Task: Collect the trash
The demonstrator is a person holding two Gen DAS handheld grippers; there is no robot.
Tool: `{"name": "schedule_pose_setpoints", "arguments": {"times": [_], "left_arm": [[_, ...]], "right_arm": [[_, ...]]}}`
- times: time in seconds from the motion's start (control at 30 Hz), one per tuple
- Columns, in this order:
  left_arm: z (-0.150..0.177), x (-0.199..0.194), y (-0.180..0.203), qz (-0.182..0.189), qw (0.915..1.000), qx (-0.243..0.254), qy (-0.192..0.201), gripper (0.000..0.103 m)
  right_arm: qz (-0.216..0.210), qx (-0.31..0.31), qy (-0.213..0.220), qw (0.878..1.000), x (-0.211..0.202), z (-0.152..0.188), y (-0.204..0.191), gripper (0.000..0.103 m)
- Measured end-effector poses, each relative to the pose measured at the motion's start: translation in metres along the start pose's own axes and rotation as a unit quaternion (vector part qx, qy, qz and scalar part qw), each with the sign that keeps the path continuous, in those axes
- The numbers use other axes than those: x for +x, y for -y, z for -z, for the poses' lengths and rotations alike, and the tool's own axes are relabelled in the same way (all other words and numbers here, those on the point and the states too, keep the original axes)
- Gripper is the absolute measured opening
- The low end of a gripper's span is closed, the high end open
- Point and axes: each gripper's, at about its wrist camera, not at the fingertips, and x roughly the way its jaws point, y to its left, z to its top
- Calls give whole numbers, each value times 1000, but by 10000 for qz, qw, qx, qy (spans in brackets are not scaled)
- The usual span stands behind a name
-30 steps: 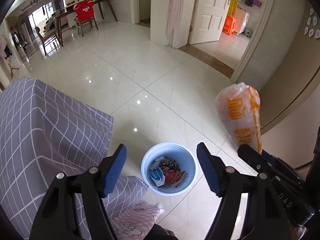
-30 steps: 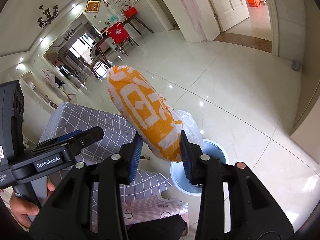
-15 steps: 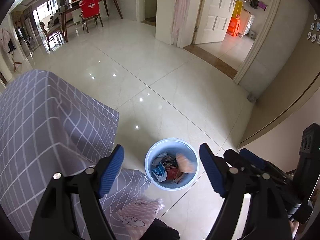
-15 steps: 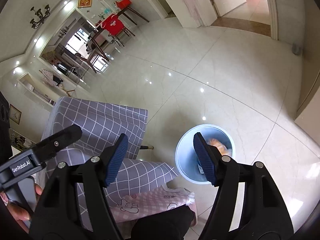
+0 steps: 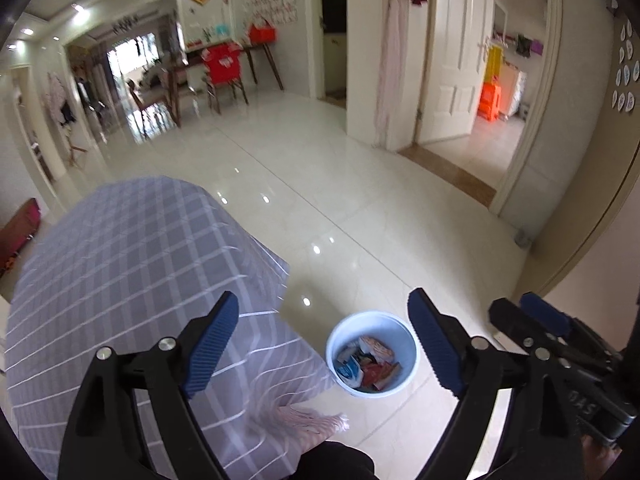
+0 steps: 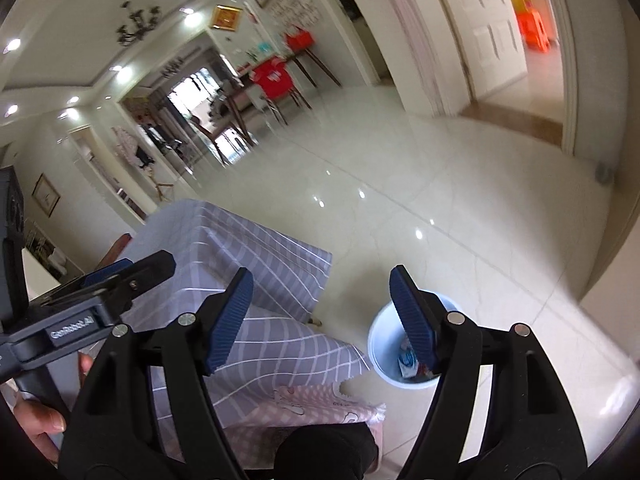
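A light blue trash bin (image 5: 384, 322) stands on the tiled floor beside the table and holds several wrappers. The orange snack bag (image 5: 378, 346) lies on top of them. My left gripper (image 5: 323, 294) hovers well above the bin, its jaws opening with nothing between them. My right gripper (image 6: 321, 274) is also high above the bin (image 6: 380, 344), jaws opening and empty; one finger (image 6: 412, 316) hides part of the bin's inside. Each gripper shows in the other's view: the right gripper (image 5: 524, 314) at the right edge, the left gripper (image 6: 136, 268) at the left.
A table under a grey checked cloth (image 5: 140, 260) fills the left, with a pink cloth (image 6: 312, 404) hanging below it. A person's hand (image 6: 44, 424) holds the left tool. A wall and door frame (image 5: 520, 184) stand to the right. A dining table with a red chair (image 5: 224, 64) stands far back.
The right gripper was shut on the orange bag, then opened; the bag fell into the bin. Both grippers have since risen away, so the bin looks smaller and lower.
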Motion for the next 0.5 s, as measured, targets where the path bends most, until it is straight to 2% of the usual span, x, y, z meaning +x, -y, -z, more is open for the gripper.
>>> {"name": "schedule_pose_setpoints", "arguments": {"times": [0.23, 0.5], "left_arm": [[15, -73, -14, -301, 9977, -318, 518, 89], [50, -157, -26, -652, 9879, -670, 1239, 93]], "right_arm": [[-288, -528, 530, 9968, -68, 7, -43, 73], [-552, -1152, 1021, 9865, -134, 30, -84, 77]]}}
